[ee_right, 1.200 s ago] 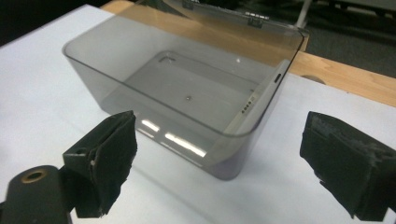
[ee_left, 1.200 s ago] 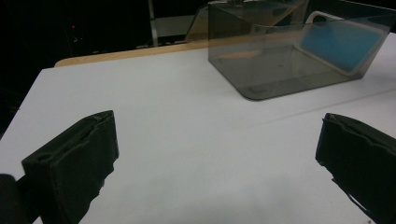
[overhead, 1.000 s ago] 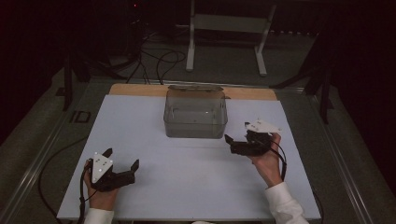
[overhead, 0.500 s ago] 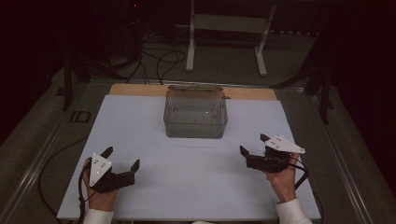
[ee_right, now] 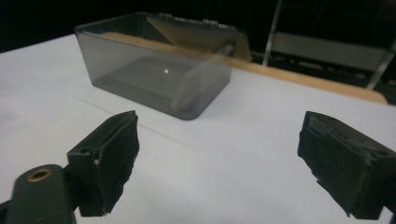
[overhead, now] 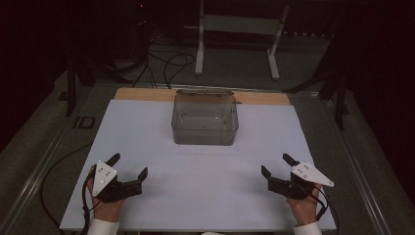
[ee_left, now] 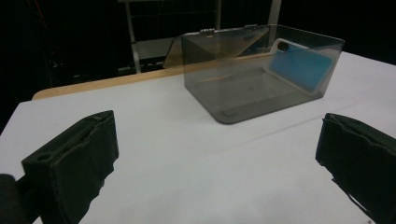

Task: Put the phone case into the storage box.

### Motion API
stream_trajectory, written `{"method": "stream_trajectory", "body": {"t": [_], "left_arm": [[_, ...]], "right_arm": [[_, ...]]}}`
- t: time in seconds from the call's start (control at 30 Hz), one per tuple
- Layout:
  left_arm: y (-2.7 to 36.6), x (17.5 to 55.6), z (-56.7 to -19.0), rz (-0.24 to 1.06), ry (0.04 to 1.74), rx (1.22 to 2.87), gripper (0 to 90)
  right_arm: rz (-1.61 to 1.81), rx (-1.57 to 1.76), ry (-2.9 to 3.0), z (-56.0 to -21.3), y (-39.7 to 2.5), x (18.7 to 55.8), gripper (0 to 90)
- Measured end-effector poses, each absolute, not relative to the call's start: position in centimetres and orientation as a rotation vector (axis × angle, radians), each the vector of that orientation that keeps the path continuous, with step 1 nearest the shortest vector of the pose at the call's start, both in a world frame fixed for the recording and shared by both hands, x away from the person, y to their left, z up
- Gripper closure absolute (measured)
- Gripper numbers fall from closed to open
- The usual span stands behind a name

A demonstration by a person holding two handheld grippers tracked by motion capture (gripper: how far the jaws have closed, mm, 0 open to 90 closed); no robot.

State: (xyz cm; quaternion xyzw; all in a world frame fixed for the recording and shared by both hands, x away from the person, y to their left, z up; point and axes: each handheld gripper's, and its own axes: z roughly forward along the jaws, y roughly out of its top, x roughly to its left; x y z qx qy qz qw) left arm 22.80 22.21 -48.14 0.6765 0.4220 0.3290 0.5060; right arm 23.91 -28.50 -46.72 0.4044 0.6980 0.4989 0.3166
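A clear grey plastic box (overhead: 205, 120) stands at the back middle of the white table (overhead: 147, 132), its lid tipped open at the rear. Inside it, a blue phone (ee_left: 299, 63) leans against one side wall; in the right gripper view the phone (ee_right: 196, 81) appears edge-on through the box (ee_right: 159, 65). My left gripper (overhead: 130, 164) rests near the front left edge, open and empty, with the box (ee_left: 261, 79) ahead between its jaws. My right gripper (overhead: 275, 164) sits at the front right, also open and empty, well short of the box.
A wooden strip (overhead: 142, 94) runs along the table's back edge. Beyond it stand a white metal frame (overhead: 235, 29) and cables (overhead: 166, 61) on the floor. Broad white surface lies between the two grippers and in front of the box.
My right gripper has drawn back from beside the box to the front right of the table. The left gripper and the box have stayed put.
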Motion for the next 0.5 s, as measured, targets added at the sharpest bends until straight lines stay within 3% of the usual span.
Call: {"method": "stream_trajectory", "body": {"t": [0.5], "left_arm": [[22.5, 23.0, -48.6, 0.789, 1.017, 1.671, 0.1]], "right_arm": [[1.363, 1.050, 1.821, -48.3, -28.3, 23.2, 10.2]]}}
